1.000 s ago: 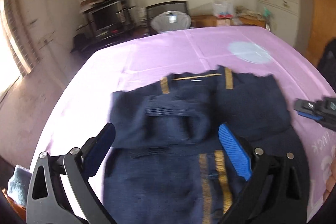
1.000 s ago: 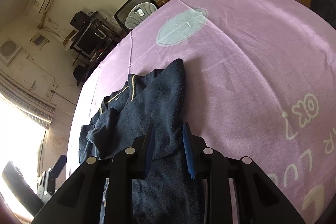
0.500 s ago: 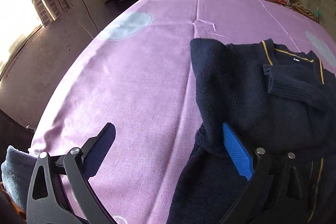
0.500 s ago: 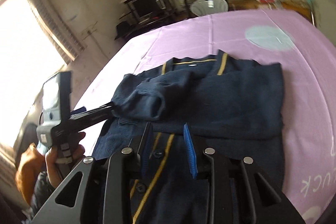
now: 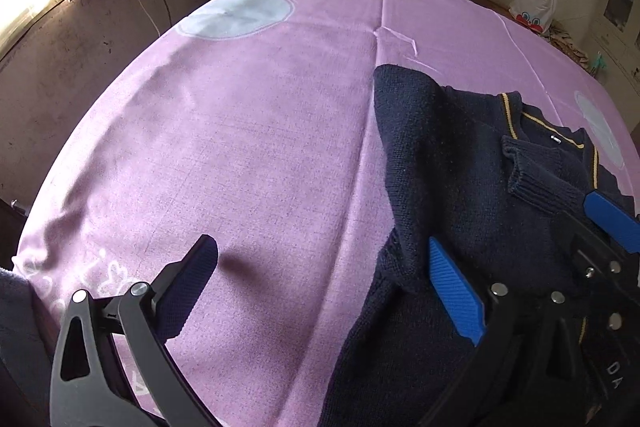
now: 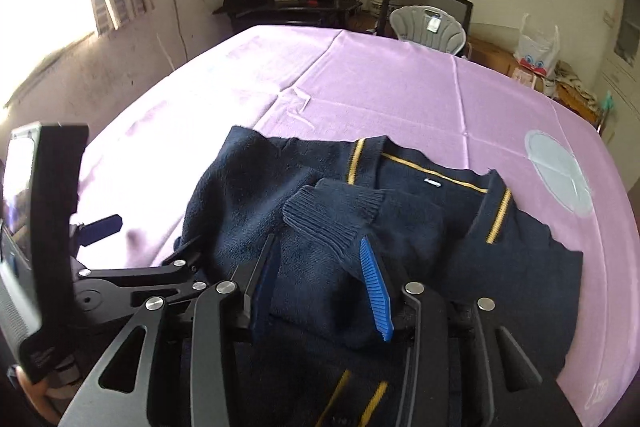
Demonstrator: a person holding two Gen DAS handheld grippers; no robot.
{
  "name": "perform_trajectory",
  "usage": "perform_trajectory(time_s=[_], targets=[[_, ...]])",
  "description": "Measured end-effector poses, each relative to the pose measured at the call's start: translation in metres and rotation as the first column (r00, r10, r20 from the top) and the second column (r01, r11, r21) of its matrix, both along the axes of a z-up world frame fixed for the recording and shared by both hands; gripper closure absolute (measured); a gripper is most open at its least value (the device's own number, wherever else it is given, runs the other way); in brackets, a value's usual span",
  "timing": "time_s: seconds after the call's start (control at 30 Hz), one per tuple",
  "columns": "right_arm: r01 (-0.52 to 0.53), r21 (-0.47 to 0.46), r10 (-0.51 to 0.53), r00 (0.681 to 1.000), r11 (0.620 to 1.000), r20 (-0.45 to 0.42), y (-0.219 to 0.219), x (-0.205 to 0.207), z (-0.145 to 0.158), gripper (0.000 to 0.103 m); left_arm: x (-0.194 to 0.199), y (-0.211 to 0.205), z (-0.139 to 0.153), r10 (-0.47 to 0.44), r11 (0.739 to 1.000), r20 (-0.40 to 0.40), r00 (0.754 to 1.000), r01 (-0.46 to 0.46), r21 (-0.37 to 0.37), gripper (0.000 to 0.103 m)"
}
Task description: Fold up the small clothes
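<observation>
Navy knit cardigan (image 6: 400,227) with yellow trim lies on the near right part of the surface, collar toward the far side, lower body running off toward the camera. One sleeve is folded across the chest; its ribbed cuff (image 6: 332,215) sits just below the collar. A small white neck label (image 6: 433,182) shows inside the collar; too small to read.

Right gripper (image 6: 320,283): jaws parted, straddling the folded sleeve below the cuff, not closed on it. Whether the blue pads (image 6: 376,287) press the knit, cannot tell.

Left gripper (image 5: 320,291): jaws spread wide and empty, one over bare cloth, the other over the cardigan's left edge.

Surface is covered by a pink tablecloth (image 5: 240,147) with pale blue patches (image 5: 236,13) and white printed motifs.

Risks, as judged:
- The thick knit may spring back, so the sleeve could slide off the chest if dragged by the right jaws.
- A grasp at the left edge could take only the top layer, so the fold comes up skewed.
- The two grippers sit close together and could collide.

Writing: "DA" in white on the right gripper's body at the left view's lower right. Tablecloth lettering at the near edge is not legible.
</observation>
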State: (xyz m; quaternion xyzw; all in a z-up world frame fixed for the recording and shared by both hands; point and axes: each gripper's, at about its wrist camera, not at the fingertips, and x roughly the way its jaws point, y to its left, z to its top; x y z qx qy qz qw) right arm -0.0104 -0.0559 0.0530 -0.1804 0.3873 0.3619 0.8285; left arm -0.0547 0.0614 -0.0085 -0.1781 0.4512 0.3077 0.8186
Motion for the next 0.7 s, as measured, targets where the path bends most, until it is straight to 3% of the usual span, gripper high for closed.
perform_trajectory(time_s=[0.27, 0.43, 0.47, 0.5, 0.57, 0.7], targets=[[-0.076, -0.089, 0.086, 0.99, 0.993, 0.113, 0.019, -0.016, -0.013, 0.06, -0.001, 0.004, 0.0, 0.002, 1.0, 0.008, 1.0, -0.002, -0.02, 0.004], [-0.028, -0.151, 0.051, 0.986, 0.988, 0.156, 0.022, -0.007, -0.022, 0.064, -0.001, 0.005, 0.0, 0.001, 1.0, 0.008, 1.0, -0.001, -0.018, 0.004], [-0.015, -0.149, 0.039, 0.987, 0.989, 0.158, 0.021, -0.004, -0.024, 0.075, -0.001, 0.005, 0.0, 0.001, 1.0, 0.007, 1.0, -0.001, -0.016, 0.004], [0.006, -0.147, 0.018, 0.986, 0.989, 0.164, 0.019, -0.001, -0.024, 0.097, -0.001, 0.005, 0.001, 0.0, 1.0, 0.006, 1.0, 0.0, -0.013, 0.004], [0.053, -0.098, -0.038, 0.989, 0.994, 0.146, 0.008, 0.007, -0.02, 0.103, 0.0, 0.004, 0.001, 0.0, 1.0, 0.003, 1.0, 0.0, -0.005, 0.004], [0.167, 0.096, -0.167, 0.986, 0.981, -0.013, -0.042, 0.028, 0.0, 0.103, 0.001, 0.002, 0.001, 0.004, 1.0, 0.003, 1.0, -0.004, 0.002, 0.004]])
